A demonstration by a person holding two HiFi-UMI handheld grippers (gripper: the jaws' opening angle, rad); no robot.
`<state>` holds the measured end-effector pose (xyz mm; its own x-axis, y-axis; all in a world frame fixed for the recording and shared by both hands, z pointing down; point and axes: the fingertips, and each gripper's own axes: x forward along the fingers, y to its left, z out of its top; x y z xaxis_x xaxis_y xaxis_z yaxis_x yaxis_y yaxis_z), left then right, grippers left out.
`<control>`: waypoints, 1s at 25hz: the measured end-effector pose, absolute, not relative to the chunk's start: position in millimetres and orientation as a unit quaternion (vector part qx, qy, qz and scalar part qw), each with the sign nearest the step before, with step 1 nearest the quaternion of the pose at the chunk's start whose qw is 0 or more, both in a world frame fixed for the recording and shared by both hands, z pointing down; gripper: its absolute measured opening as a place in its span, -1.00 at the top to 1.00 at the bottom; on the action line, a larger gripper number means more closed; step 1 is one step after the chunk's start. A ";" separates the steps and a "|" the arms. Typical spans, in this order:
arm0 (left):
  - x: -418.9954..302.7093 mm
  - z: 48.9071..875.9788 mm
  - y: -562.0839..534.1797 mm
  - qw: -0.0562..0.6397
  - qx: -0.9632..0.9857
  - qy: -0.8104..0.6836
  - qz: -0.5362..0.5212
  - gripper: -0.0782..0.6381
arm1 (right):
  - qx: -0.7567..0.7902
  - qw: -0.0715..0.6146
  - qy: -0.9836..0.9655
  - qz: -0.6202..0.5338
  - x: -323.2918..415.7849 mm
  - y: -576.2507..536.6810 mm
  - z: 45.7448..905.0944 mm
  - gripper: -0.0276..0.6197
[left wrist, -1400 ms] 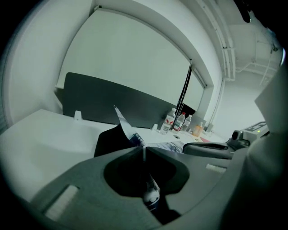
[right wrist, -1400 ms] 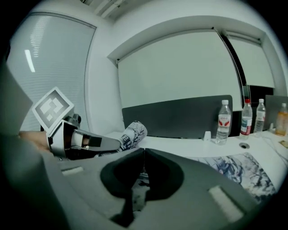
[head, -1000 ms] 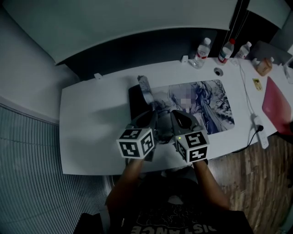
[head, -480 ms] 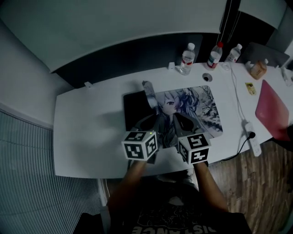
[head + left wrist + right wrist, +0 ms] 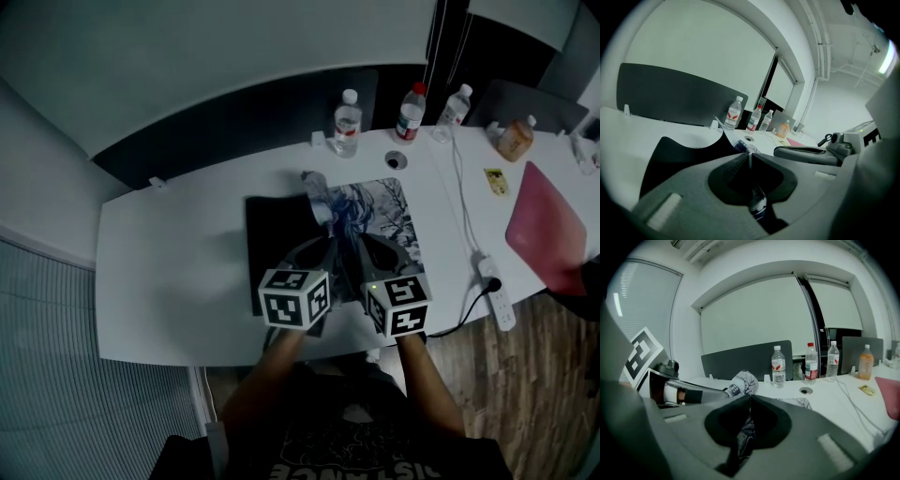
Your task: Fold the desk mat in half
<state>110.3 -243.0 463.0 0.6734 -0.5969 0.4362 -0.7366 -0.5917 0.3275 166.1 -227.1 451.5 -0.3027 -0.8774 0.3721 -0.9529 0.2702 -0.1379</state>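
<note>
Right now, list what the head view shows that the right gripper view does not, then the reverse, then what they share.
Only the head view: the broad black underside of the desk mat, the power strip, the wooden floor, and the person's arms behind both marker cubes. Only the right gripper view: the right gripper seen up close, its jaws pinched shut on the mat's edge. Both: the three water bottles, the orange drink bottle, and the mat's printed face.
</note>
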 end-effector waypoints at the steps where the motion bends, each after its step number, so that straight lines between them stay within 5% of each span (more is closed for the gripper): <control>1: 120.4 464.6 -242.0 0.246 0.882 -0.375 0.143 0.71 | 0.582 0.112 -0.787 0.171 175.2 -225.8 453.5 0.91; 25: 259.0 527.1 -244.1 0.235 0.875 -0.367 0.209 0.70 | 0.590 0.114 -0.775 0.197 307.3 -212.7 487.2 0.91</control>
